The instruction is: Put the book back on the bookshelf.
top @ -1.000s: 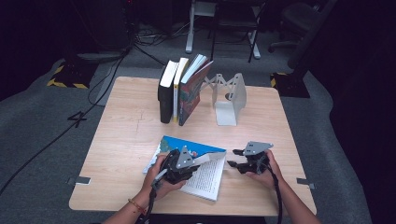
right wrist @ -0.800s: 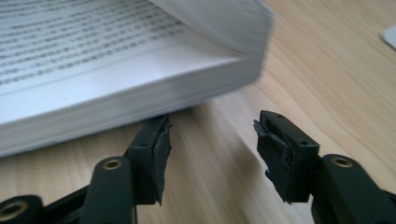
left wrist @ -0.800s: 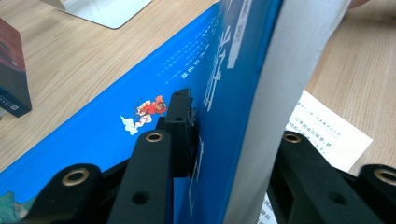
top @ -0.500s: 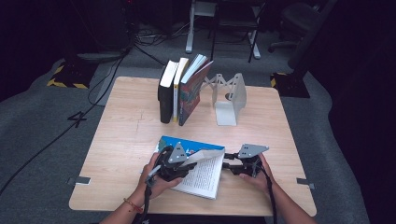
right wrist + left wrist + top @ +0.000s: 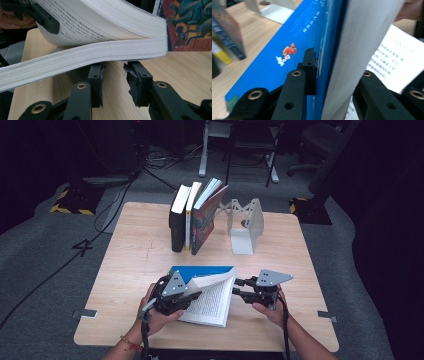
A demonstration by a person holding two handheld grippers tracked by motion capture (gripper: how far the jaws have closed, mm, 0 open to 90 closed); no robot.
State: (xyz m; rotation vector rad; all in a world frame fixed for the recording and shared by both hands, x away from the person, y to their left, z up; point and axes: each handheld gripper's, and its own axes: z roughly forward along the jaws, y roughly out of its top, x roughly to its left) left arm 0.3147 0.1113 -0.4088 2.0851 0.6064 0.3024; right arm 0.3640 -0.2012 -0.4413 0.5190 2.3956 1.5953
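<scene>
Two grippers work an open book (image 5: 210,292) at the near edge of the table (image 5: 135,250), high view. Left gripper (image 5: 172,295) sits on the book's left part; right gripper (image 5: 245,289) meets its right edge. Three books (image 5: 192,215) stand behind, beside a bookend (image 5: 245,225).

Left gripper view: jaws clamp the blue cover (image 5: 294,47) and a block of pages.

Right gripper view: jaws, just closing, stand narrowly apart beneath the page edges (image 5: 100,53), gripping nothing.
</scene>
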